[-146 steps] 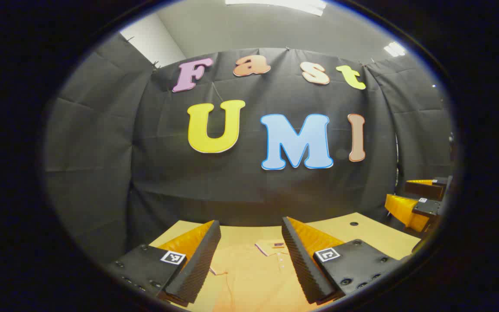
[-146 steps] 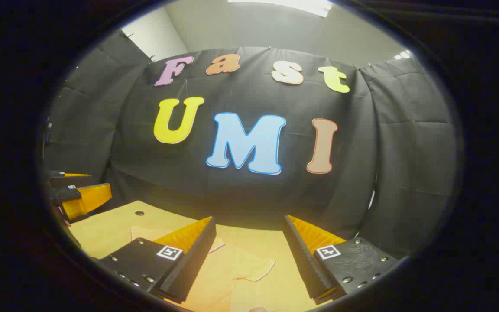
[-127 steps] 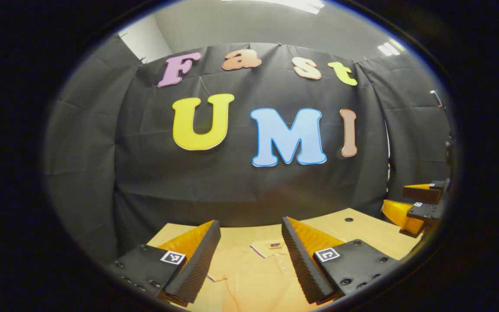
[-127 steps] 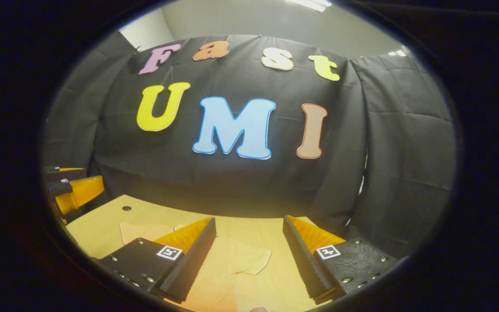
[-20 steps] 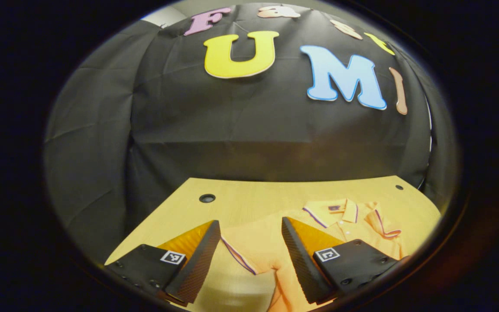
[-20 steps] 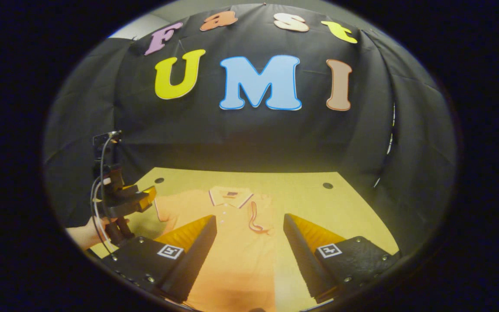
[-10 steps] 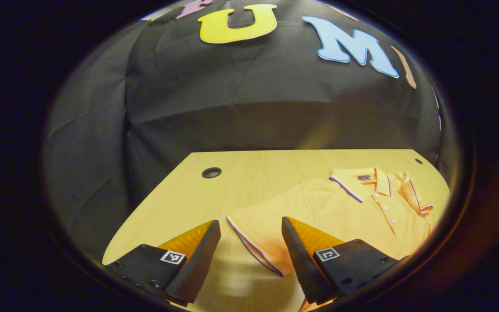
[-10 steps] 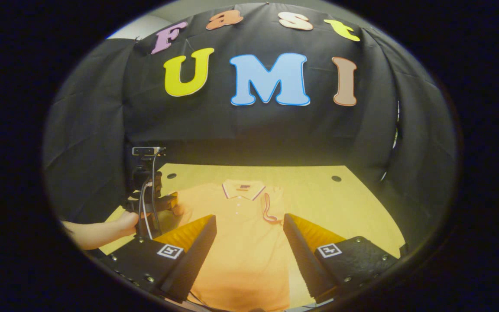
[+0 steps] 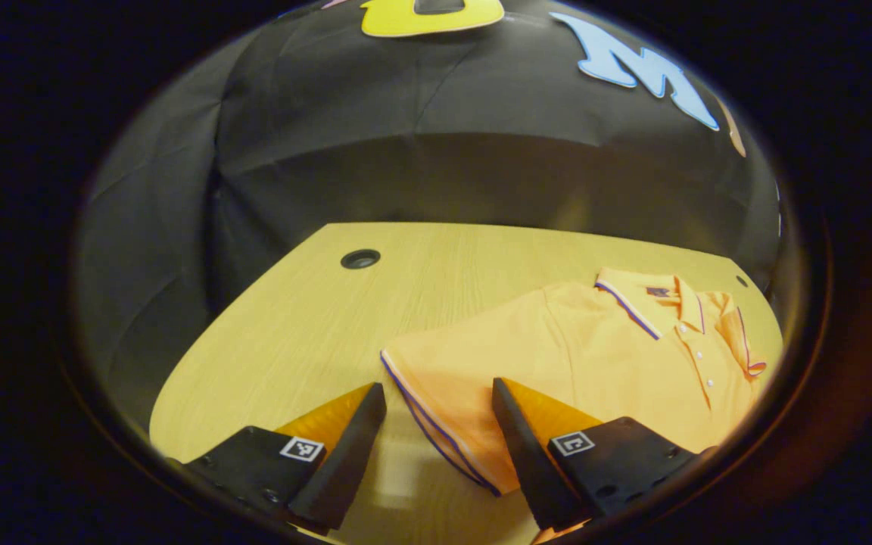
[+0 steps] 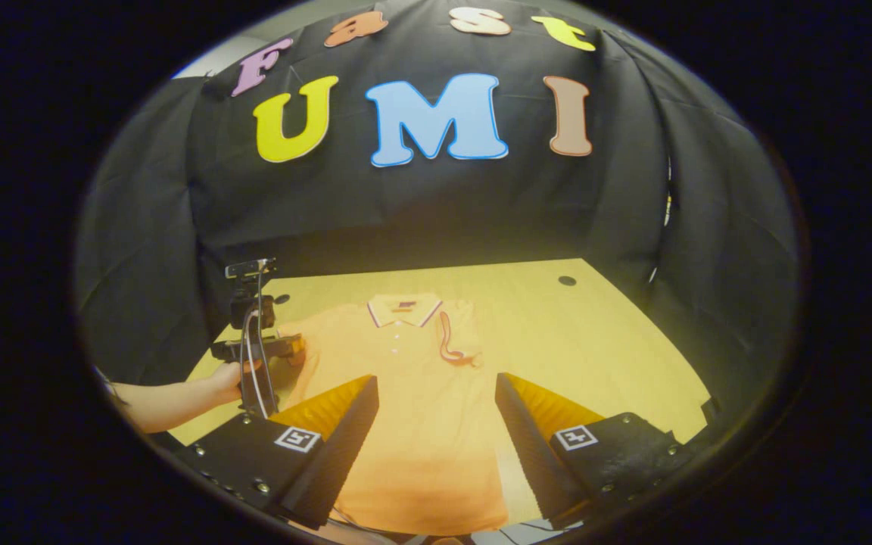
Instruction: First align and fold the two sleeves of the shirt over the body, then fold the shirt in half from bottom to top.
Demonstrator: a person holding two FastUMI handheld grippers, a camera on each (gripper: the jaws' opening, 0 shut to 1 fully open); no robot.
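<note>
Orange polo shirt [image 10: 421, 393] lies flat, collar [image 10: 403, 308] up at the far end, on the wooden table [image 9: 307, 318]. Right sleeve [image 10: 455, 341] is already folded in over the body, trimmed cuff lying just beside the placket, ahead of the right gripper's [image 10: 436, 443] jaws. That gripper hangs above the lower body of the shirt, jaws wide apart, holding nothing; the shirt body runs through the gap between its fingers, and it looks parked there to stay clear of the other side. Left sleeve [image 9: 443, 386] is spread out flat, away from the body. Left gripper [image 9: 436, 446] is also wide open and empty, low over the table, with the sleeve's striped cuff edge [image 9: 436, 431] sitting in the gap between its fingers, nearer the right-hand one. Judging by that line-up, it's set to pinch the cuff so the sleeve can be carried over the body to match the folded side. In the right gripper view the same gripper [image 10: 284, 348] and the hand [image 10: 228, 375] holding it sit at the shirt's left shoulder, beyond that view's left finger. Hem [image 10: 421, 522] lies flat at the near edge, below the right jaws; the shirt is at full length, not halved.
</note>
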